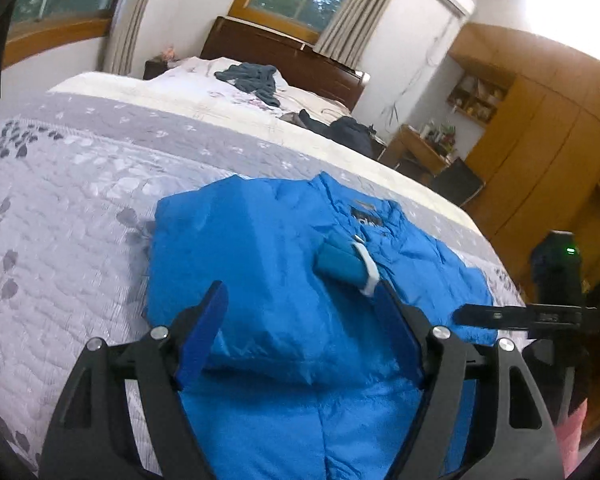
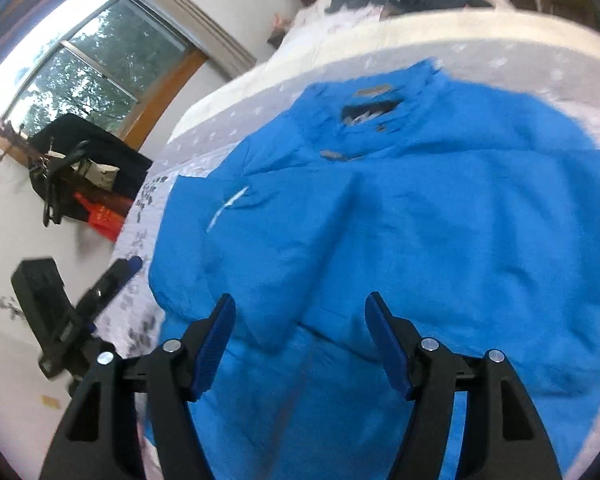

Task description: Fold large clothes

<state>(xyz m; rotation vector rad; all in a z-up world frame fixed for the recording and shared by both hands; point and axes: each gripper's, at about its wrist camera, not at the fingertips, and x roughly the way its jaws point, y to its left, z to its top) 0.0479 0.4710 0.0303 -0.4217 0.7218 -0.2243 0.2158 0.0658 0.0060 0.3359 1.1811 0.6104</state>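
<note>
Both tools, left (image 1: 300, 320) and right (image 2: 300, 332), hang released over the blue jacket (image 2: 380, 220); dark clothes (image 1: 252, 78) lie well apart.

The left gripper (image 1: 300, 320) has a matte black frame of two angular arms with triangular cut-outs, each arm carrying two round silver screw heads. Its fingers (image 1: 204, 336) are flat dark blue pads with a finely ribbed face. The right gripper (image 2: 300, 340) is built alike: black arms, silver screws, ribbed blue fingers (image 2: 214, 348). Seen from the left wrist, the right gripper's black body carries a boxy black camera (image 1: 556, 264) with a small green light.
</note>
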